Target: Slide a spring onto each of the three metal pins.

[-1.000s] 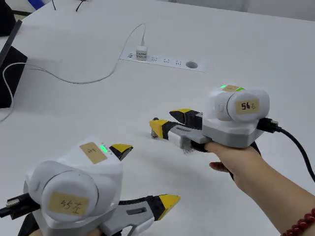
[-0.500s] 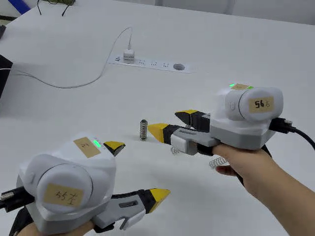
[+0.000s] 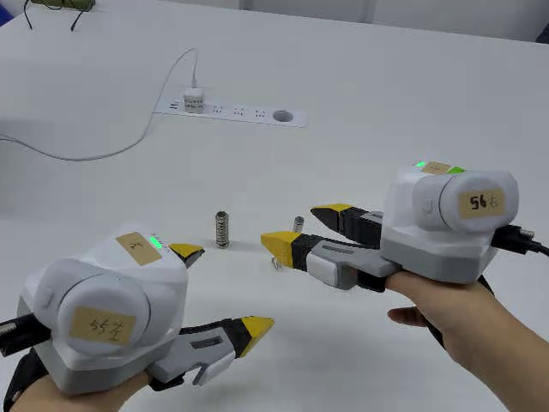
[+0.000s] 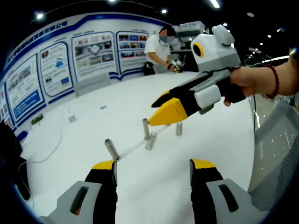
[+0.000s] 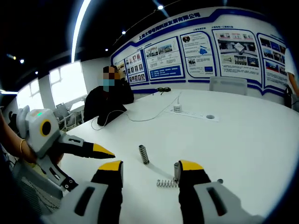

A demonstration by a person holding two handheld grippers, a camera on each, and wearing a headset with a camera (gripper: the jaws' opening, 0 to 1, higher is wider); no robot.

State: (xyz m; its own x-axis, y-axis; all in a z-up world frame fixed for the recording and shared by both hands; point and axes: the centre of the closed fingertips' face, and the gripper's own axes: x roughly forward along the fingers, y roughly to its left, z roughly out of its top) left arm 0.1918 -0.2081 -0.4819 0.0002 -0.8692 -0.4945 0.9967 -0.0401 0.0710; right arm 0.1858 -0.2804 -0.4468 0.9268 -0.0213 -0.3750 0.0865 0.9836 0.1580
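While empty, left tool (image 4: 153,164) and right tool (image 5: 150,164) are held jaws apart.
A spring (image 3: 222,232) is seen on one pin (image 3: 222,215), a second spring (image 5: 164,183) loose.

Table (image 3: 386,77): white, broad, running ahead of both jaw pairs
Poster wall (image 5: 224,44): blue-trimmed boards, far beyond the right gripper (image 5: 150,164) jaws
Window (image 5: 65,81): bright, up-left of those jaws
Ceiling lights (image 4: 163,10): small spots on dark, above the left gripper (image 4: 153,163) jaws
Chair (image 5: 226,85): grey, at the table's far edge
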